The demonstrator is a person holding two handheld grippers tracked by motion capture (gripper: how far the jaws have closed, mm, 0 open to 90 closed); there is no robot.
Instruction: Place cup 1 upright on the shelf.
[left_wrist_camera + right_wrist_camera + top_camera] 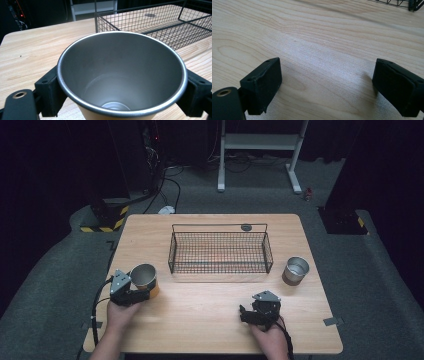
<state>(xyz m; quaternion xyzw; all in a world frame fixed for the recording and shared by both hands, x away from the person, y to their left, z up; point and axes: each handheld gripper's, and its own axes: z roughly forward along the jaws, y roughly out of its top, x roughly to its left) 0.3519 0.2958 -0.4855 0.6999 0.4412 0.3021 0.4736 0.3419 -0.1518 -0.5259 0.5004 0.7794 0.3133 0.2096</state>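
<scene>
A metal cup [144,277] with a tan outside is at the table's left front, and my left gripper [142,292] is shut on it from the near side. In the left gripper view the cup [120,72] is empty, and both black pads [48,90] press against its sides just under the rim. My right gripper [243,315] is near the front edge, right of centre, pointing left. In the right gripper view it [327,82] is open wide over bare wood with nothing between its jaws.
A black wire basket [220,251] stands empty in the middle of the wooden table [210,305]; its corner [412,3] shows in the right gripper view. A second metal cup [296,270] stands right of the basket. Cables and a white frame lie on the floor beyond.
</scene>
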